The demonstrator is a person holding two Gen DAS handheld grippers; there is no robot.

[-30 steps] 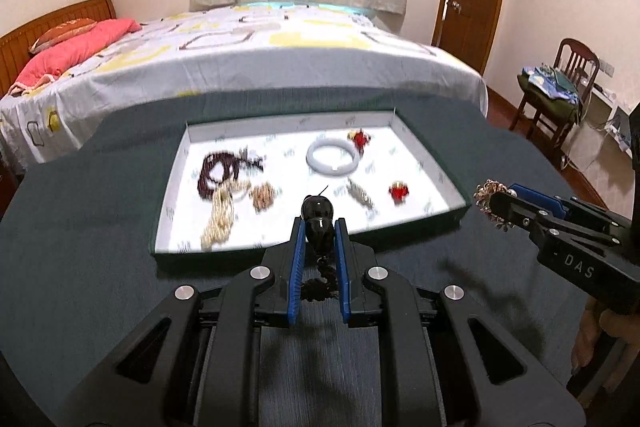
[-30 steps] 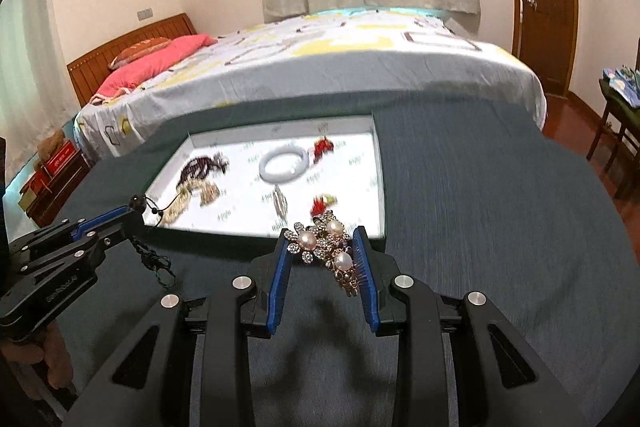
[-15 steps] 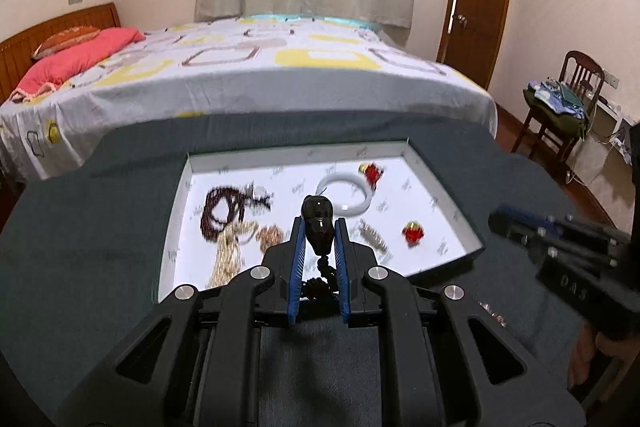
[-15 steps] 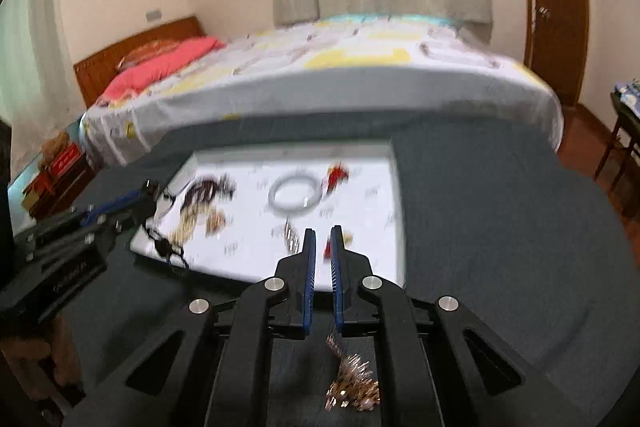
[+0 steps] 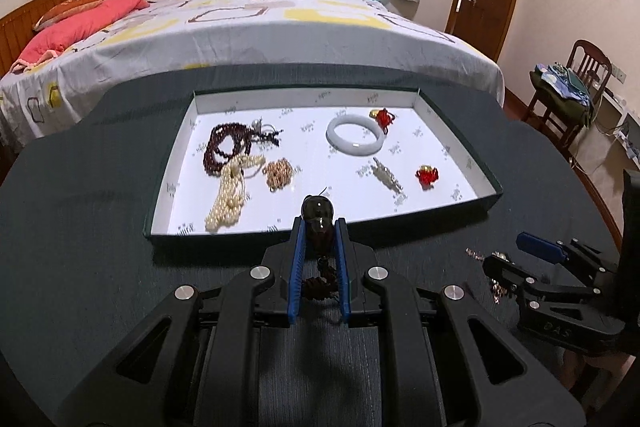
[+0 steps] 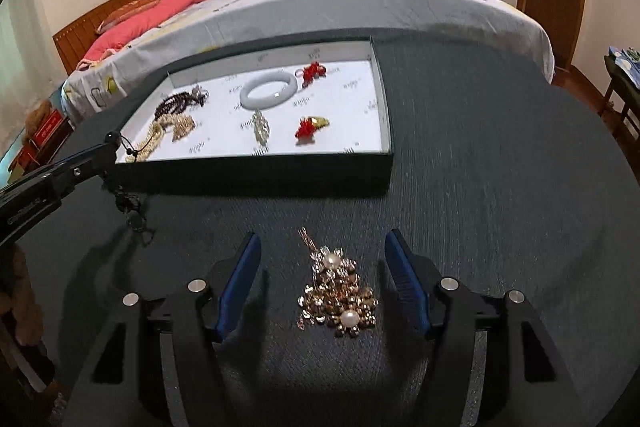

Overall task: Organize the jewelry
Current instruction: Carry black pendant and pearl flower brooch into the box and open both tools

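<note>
My left gripper [image 5: 319, 223] is shut on a dark glossy bead pendant [image 5: 317, 213], held just before the near wall of the white-lined jewelry tray [image 5: 456, 143]; its knotted cord hangs below the fingers. In the right wrist view the same pendant cord [image 6: 128, 203] dangles from the left gripper [image 6: 112, 139] at the left. My right gripper [image 6: 322, 237] is low over the dark cloth and its jaws are opening. A gold brooch with pearls [image 6: 340, 291] lies on the cloth between its fingers, untouched by the pads.
Inside the tray [image 6: 256, 171] lie a white bangle [image 5: 355, 137], dark red beads [image 5: 224, 147], a pearl string [image 5: 230, 195], a gold piece [image 5: 280, 173], a silver brooch [image 5: 386, 175] and two red ornaments [image 5: 427, 175]. A bed [image 5: 280, 27] stands behind the table, a chair [image 5: 580, 75] at the right.
The right gripper let the gold brooch fall onto the cloth, shut empty, then sank and spread its jaws around it. The left gripper sank a little with the pendant.
</note>
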